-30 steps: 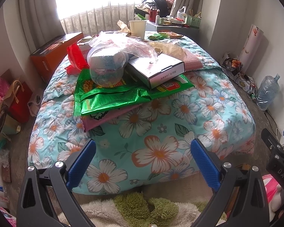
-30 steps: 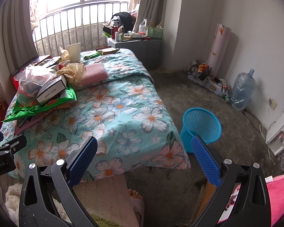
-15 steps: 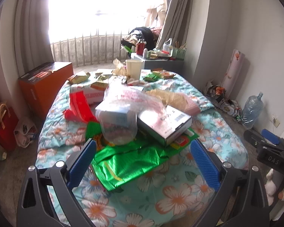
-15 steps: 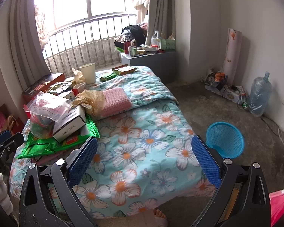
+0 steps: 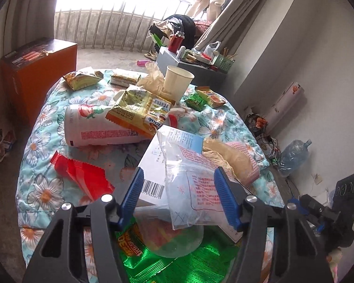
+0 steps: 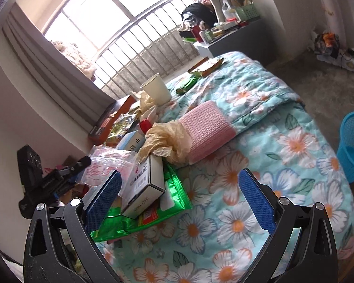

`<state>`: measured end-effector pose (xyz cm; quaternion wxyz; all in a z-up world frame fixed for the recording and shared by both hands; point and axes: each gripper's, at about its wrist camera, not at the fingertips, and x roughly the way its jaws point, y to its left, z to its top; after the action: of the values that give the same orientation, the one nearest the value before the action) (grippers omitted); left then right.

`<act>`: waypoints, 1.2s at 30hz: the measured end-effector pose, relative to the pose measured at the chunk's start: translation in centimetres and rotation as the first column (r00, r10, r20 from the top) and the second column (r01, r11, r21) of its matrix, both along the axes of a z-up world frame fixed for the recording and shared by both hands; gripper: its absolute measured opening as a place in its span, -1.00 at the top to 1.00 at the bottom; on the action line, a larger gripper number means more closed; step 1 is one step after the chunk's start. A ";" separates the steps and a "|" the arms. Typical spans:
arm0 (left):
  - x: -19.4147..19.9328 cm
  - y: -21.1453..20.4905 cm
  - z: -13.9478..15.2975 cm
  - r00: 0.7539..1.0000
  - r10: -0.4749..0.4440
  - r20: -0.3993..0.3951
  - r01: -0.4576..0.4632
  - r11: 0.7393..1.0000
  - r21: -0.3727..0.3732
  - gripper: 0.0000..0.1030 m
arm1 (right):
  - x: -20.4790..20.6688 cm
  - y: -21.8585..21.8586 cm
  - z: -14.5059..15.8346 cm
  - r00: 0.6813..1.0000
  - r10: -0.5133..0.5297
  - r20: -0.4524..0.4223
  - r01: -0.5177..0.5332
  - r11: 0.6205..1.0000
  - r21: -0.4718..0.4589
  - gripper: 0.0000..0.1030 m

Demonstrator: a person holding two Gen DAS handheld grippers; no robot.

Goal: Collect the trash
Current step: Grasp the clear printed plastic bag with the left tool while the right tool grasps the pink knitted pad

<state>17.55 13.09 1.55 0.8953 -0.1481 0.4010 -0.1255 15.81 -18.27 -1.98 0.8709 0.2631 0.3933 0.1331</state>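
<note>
Floral quilt (image 6: 266,122) covers the bed, with a blue bin (image 6: 352,151) on the floor beside it. Green wrapper (image 5: 177,266) lies under a white box (image 5: 153,165) and a clear bag (image 5: 191,188). Left gripper (image 5: 179,200) has just been narrowing its jaws around that bag, though the pads seem not yet to press; pinch the film alone, clear of the box. Right gripper (image 6: 179,202) hangs released, empty.
</note>
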 end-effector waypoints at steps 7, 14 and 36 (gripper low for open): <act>0.3 0.0 -0.5 1.000 0.001 0.009 -0.001 1.000 0.021 0.58 | 3.4 -0.1 -0.5 0.998 0.038 -0.042 -0.031 0.987 0.159 -0.79; -0.4 0.2 0.9 0.996 -0.029 0.088 0.030 1.000 -0.008 0.70 | 4.3 -0.7 -1.9 0.995 0.045 -0.083 -0.027 0.977 0.211 -0.60; -2.0 -0.7 3.6 0.971 -0.065 0.232 0.086 0.993 -0.085 0.74 | 9.0 -5.2 -7.8 0.955 -0.091 -0.283 0.157 0.962 0.222 0.35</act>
<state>15.55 12.41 5.11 0.9221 -0.1595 0.2940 -0.1946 24.80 -23.49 -9.79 0.7771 0.4072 0.4718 0.0875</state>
